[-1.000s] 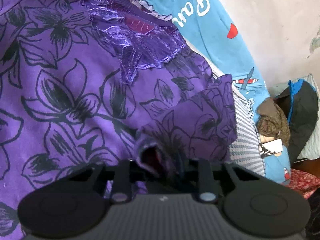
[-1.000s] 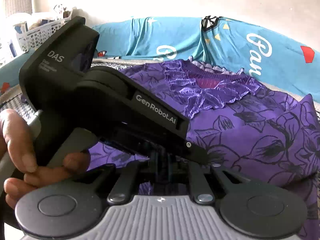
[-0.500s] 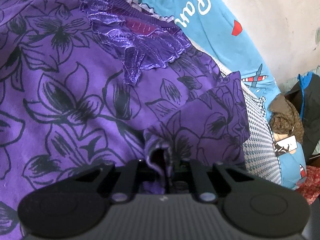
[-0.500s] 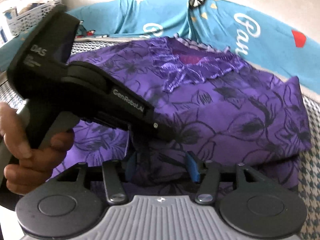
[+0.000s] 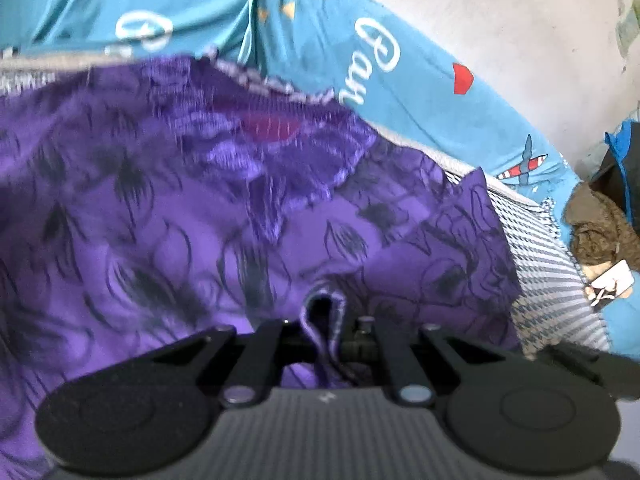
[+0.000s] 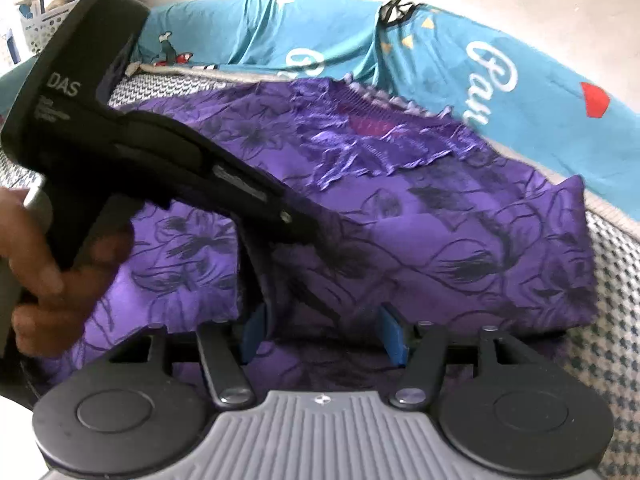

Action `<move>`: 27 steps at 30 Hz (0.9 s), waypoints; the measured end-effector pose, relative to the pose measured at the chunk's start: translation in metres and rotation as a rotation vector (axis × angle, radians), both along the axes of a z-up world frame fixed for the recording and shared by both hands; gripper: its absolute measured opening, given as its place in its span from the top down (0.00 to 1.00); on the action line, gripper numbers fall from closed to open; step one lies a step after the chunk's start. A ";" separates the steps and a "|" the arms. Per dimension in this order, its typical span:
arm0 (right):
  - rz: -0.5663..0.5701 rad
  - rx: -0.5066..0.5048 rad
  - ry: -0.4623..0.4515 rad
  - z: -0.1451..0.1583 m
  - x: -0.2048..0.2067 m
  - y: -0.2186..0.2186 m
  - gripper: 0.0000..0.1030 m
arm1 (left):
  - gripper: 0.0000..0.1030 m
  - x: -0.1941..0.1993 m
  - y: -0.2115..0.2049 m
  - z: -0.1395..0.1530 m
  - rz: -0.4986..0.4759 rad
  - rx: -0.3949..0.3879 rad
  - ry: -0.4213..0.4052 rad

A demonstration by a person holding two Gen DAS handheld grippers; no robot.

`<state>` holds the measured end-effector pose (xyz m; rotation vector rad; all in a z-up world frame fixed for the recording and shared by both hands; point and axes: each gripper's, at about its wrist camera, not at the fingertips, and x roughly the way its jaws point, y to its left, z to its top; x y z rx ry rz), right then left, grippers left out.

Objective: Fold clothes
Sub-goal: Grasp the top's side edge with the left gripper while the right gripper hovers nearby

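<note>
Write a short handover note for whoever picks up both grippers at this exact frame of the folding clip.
Left gripper: shut on a pinched fold of the purple floral top.
Right gripper: open, blue pads either side of the top's near edge, gripping nothing.
The top lies on the checked mat, lace neckline toward the teal sheet; right-hand side already turned in.
Left: carry the pinched side over, then fold the length and smooth it flat.

Domestic bedroom: bed with houndstooth-patterned cover (image 6: pixel 612 264); teal printed sheet (image 5: pixel 400 92) along the bed's far edge against a plain plastered wall (image 5: pixel 500 20); heaped clothes (image 5: pixel 600 220) at the right edge; white plastic basket (image 6: pixel 36 28) at the far left corner.
</note>
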<state>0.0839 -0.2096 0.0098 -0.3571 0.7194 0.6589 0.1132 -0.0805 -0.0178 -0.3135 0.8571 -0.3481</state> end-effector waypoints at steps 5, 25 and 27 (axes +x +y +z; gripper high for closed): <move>-0.017 0.089 0.000 0.015 0.009 -0.026 0.37 | 0.95 0.003 0.001 0.008 0.034 0.069 -0.051; -0.178 -0.028 -0.030 -0.014 0.040 -0.030 0.34 | 0.88 0.089 0.097 0.024 0.356 0.178 -0.009; -0.220 -0.006 -0.041 -0.012 0.047 -0.035 0.34 | 0.85 0.092 0.105 0.019 0.406 0.169 0.038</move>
